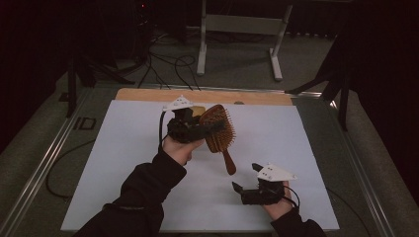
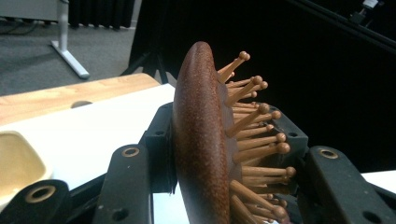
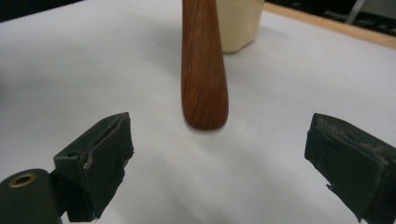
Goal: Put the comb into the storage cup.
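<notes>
Dim room, grey carpet floor (image 1: 237,64)

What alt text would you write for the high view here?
The person's left tongs grip the head of a wooden hairbrush, raised above the white table with its handle pointing down toward the person. The right tongs sit open near the table's front edge, holding nothing. A cream container peeks out behind the left tongs.

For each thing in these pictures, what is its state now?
hairbrush: lifted, clamped by its head, handle pointing down
left gripper: shut on the hairbrush
right gripper: open, holding nothing
cream container: standing on the white sheet, not held
</notes>
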`<action>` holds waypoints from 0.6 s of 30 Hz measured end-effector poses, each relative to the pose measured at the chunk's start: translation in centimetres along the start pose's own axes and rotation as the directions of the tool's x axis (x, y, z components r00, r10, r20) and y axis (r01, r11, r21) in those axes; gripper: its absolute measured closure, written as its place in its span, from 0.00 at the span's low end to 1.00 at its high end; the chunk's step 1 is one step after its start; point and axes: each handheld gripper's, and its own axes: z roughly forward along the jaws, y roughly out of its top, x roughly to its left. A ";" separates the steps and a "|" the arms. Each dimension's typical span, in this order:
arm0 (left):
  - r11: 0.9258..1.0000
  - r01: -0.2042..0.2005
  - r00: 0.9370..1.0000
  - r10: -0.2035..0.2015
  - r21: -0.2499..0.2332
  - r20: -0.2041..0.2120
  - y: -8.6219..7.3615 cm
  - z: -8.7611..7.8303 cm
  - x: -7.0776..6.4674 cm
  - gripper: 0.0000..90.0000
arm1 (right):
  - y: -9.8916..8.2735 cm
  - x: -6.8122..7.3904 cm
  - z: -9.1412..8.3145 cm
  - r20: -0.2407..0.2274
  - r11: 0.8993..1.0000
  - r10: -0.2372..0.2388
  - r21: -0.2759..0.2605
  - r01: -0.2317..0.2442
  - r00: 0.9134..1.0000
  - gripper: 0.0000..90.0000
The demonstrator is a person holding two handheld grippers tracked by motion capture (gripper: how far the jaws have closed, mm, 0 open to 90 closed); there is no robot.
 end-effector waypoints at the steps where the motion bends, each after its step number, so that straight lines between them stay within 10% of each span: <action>1: 1.000 0.001 1.000 -0.001 -0.003 -0.002 0.1 -0.1 0.1 0.60 | -0.1 -0.1 -0.1 0.001 1.000 0.000 -0.011 0.000 1.000 0.09; 18: 0.999 -0.009 0.997 0.005 -0.051 -0.079 3.2 -2.3 2.4 0.60 | -0.5 -0.9 -0.8 0.032 0.999 -0.019 -0.025 0.020 0.999 0.10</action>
